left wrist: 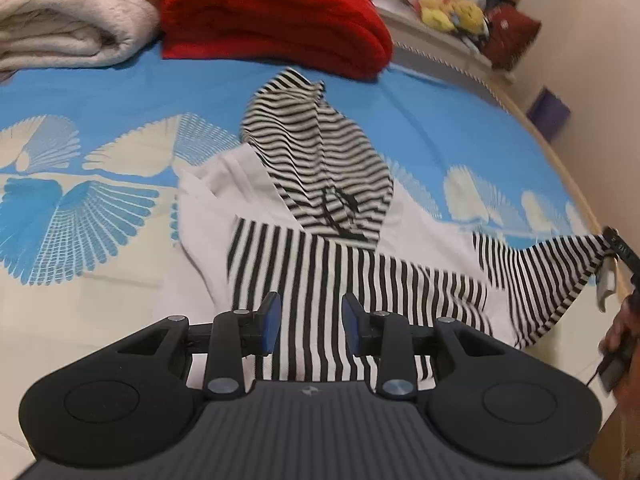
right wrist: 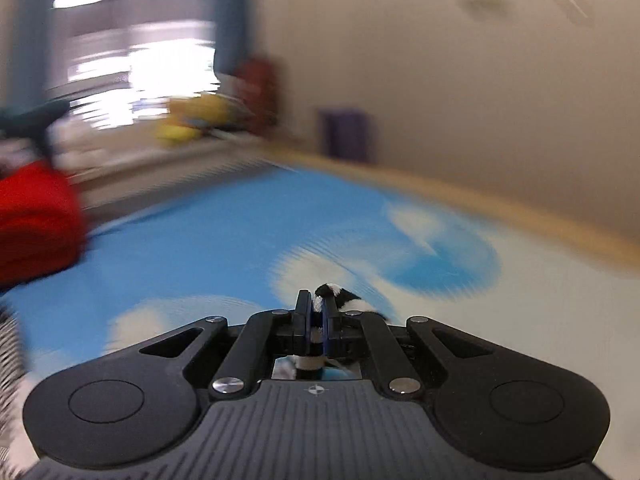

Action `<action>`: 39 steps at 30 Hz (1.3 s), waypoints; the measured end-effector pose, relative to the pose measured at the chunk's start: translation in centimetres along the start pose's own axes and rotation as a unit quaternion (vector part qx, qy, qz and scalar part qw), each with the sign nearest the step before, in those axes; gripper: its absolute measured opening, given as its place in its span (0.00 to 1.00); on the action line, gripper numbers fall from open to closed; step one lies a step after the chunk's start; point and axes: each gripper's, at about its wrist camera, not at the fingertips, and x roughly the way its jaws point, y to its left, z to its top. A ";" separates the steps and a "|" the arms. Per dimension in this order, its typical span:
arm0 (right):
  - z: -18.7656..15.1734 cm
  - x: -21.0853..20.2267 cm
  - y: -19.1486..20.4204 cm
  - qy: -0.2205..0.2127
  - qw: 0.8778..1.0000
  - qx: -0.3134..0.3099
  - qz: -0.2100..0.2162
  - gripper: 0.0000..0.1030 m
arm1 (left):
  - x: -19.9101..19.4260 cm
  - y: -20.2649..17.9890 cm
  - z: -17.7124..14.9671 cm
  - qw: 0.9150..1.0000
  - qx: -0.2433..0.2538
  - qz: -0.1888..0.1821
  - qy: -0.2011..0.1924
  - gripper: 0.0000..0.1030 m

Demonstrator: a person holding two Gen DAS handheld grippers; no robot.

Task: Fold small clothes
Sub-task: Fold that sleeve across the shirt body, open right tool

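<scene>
Striped black-and-white cotton is the thing being folded: a small hooded top (left wrist: 320,216) lies spread on a bed whose blue sheet (left wrist: 120,92) is printed with white fan shapes. Every place below is given relative to that striped top.

Its hood (left wrist: 316,152) lies flipped over the upper body, toward the far side of the bed. White panels show on either side of the hood, and the lower striped band runs across the near edge. One striped sleeve (left wrist: 552,276) stretches away to the right of the body, lifted off the sheet and pulled taut.

At the outer end of that sleeve, the right gripper (right wrist: 319,312) has its jaws clamped together on a small bunch of striped cloth. The right wrist view is badly blurred.

Over the near hem of the top, the left gripper (left wrist: 311,316) hovers with its jaws partly apart, holding nothing; striped fabric lies below the gap.

Beyond the top, at the far end of the bed, sit a folded red blanket (left wrist: 272,20) and a cream blanket (left wrist: 68,20).

Judging by this layout, folding has barely begun: no clean fold is visible. The sleeve looks ready to be brought across the body; the other side, the hood and the final halving all seem left to do.
</scene>
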 end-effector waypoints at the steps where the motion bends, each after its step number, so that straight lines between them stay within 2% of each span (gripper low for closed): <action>1: 0.4 -1.6 2.5 -0.013 0.999 -0.024 0.039 0.04 | -0.3 0.4 0.2 1.000 -0.008 -0.001 -0.003 0.36; 3: 0.6 -4.8 7.4 -0.027 0.990 -0.066 0.121 0.04 | -0.8 1.2 0.7 1.000 -0.020 -0.003 -0.009 0.36; 5: 0.0 -7.4 11.7 -0.003 0.970 -0.097 0.221 0.05 | -1.4 2.0 1.0 0.999 -0.033 -0.005 -0.013 0.36; 7: -1.3 -9.0 15.4 0.065 0.937 -0.120 0.322 0.06 | -1.8 2.8 1.3 0.999 -0.045 -0.006 -0.016 0.36; 8: -2.5 -9.7 17.3 0.117 0.914 -0.135 0.365 0.08 | -2.0 3.2 1.4 0.999 -0.050 -0.007 -0.018 0.36; 10: -4.4 -10.7 19.5 0.178 0.886 -0.165 0.394 0.11 | -2.4 3.9 1.6 0.998 -0.059 -0.007 -0.021 0.36; 12: -5.8 -11.4 20.7 0.220 0.873 -0.181 0.396 0.13 | -2.8 4.4 1.8 0.998 -0.062 -0.007 -0.023 0.36; 14: -5.7 -11.5 20.5 0.240 0.874 -0.171 0.388 0.17 | -3.1 4.7 1.9 0.998 -0.064 -0.007 -0.026 0.36; 19: -2.5 -11.5 19.6 0.239 0.900 -0.109 0.348 0.29 | -3.2 5.1 2.0 0.997 -0.068 -0.003 -0.027 0.36; 21: -1.6 -11.3 18.8 0.231 0.910 -0.083 0.335 0.29 | -2.9 5.1 2.0 0.997 -0.067 -0.002 -0.025 0.36; 23: -0.7 -10.9 18.0 0.206 0.925 -0.057 0.315 0.31 | -2.7 4.9 2.1 0.998 -0.064 0.000 -0.024 0.36; 25: -1.1 -10.3 17.3 0.186 0.935 -0.038 0.299 0.35 | -2.4 4.8 2.0 0.998 -0.062 0.003 -0.023 0.36; 27: -2.1 -9.1 16.7 0.183 0.942 -0.028 0.280 0.35 | -2.2 4.7 2.0 0.998 -0.058 0.008 -0.022 0.36; 30: -3.6 -7.0 15.6 0.219 0.942 -0.013 0.253 0.35 | -1.8 4.9 2.0 0.998 -0.058 0.016 -0.021 0.36; 36: -2.7 -4.6 12.6 0.215 0.947 0.031 0.236 0.35 | -0.7 5.9 2.0 0.997 -0.075 0.024 -0.013 0.36; 39: -3.2 -3.5 11.5 0.235 0.942 0.048 0.233 0.35 | 0.2 5.6 1.6 0.997 -0.071 0.024 0.000 0.36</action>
